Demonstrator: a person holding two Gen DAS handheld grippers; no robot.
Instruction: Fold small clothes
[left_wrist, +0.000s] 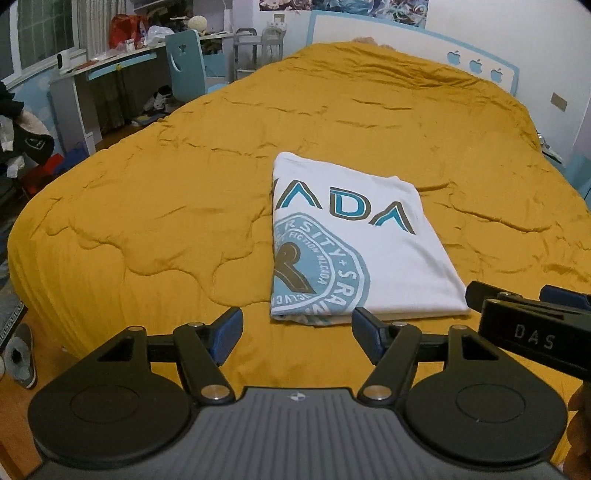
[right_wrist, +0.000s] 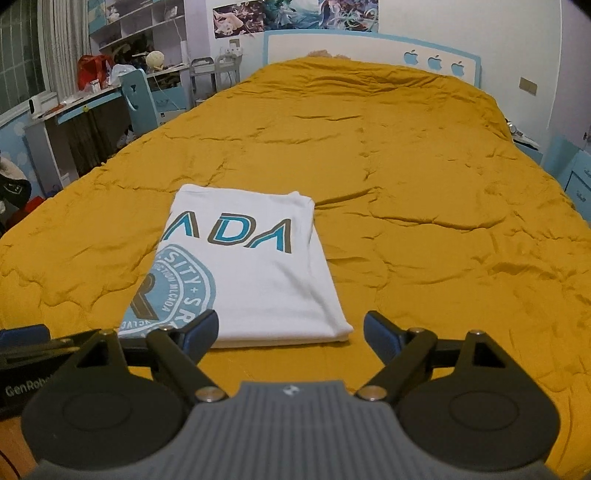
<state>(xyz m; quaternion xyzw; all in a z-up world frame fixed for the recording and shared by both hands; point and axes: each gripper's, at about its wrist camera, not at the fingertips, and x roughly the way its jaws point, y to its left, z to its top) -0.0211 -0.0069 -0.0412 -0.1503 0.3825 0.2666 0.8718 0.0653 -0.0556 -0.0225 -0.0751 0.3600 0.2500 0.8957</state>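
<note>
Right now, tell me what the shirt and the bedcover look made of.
Shirt: looks like soft matte cotton knit, white, with a flat printed logo; it lies in limp folded layers. Bedcover: mustard quilted fabric, likely padded, puffy between stitched seams, with a slight sheen.

Your white t-shirt (left_wrist: 354, 236) (right_wrist: 243, 266) is folded into a neat flat rectangle on the mustard bedspread (left_wrist: 166, 206) (right_wrist: 424, 221), toward its near end. Print faces up: teal "ADA" lettering plus part of a round teal seal. Its edges look stacked and tidy.
</note>
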